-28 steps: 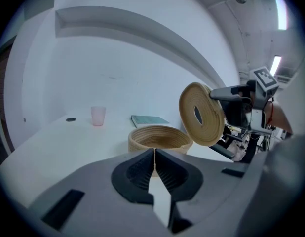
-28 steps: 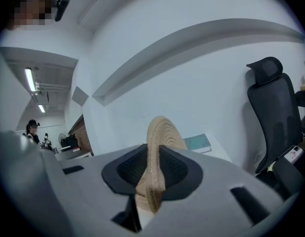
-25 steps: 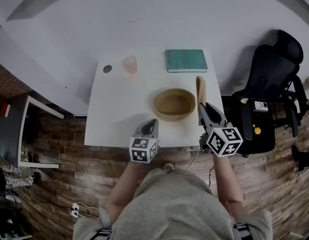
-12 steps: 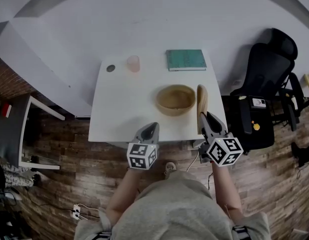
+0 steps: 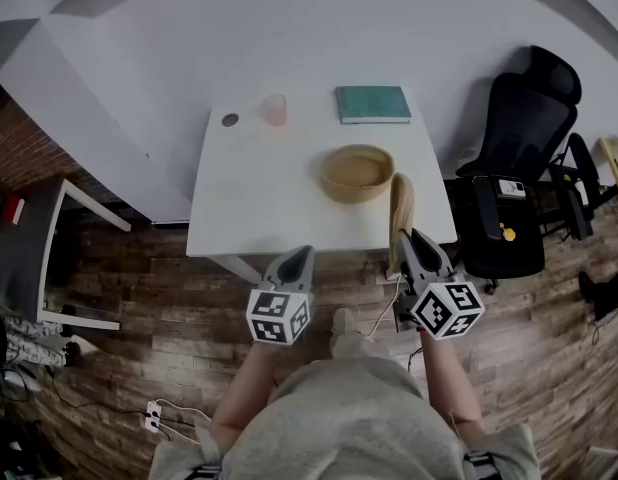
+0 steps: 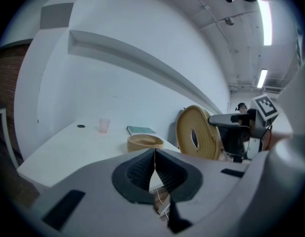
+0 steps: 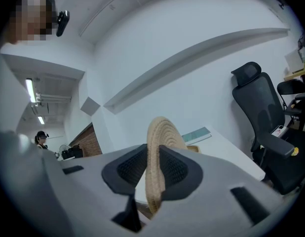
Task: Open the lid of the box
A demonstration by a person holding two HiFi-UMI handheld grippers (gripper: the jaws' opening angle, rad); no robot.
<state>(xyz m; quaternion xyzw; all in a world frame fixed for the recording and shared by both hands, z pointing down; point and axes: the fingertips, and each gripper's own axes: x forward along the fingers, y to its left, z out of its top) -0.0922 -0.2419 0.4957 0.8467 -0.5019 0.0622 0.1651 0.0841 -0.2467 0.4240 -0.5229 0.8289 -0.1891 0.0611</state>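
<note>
**Chief:** Report on the right claw (image 7: 153,158).

**Inspector:** Its jaws are clamped on the lid (image 5: 400,211), a round woven disc. The pads press on both faces close to the rim. The lid stands on edge, upright, and most of it rises beyond the jaws.

**Chief:** Where is the lid in relation to the box (image 5: 357,173)?

**Inspector:** It is off the box. The lid hangs over the near right edge of the tabletop (image 5: 259,203), just beside the box's near right side. The left gripper view shows a gap between the two.

**Chief:** And the box itself?

**Inspector:** It is round and woven, with its top open. It rests on the right half of the tabletop, about midway between the near and far edges.

**Chief:** The left claw (image 6: 155,153)?

**Inspector:** It is closed, with the jaws meeting tip to tip. It sits just off the near edge of the tabletop, to the left of the right claw and well apart from the box.

**Chief:** Anything else on the tabletop?

**Inspector:** A green book (image 5: 372,104) lies flat at the far right. A pale cup (image 5: 276,109) stands at the far edge, left of the book. A small dark disc (image 5: 230,120) lies just left of the cup.

**Chief:** And around it?

**Inspector:** A black chair (image 5: 524,138) stands to the right of the tabletop, on a wooden floor (image 5: 139,318).
</note>
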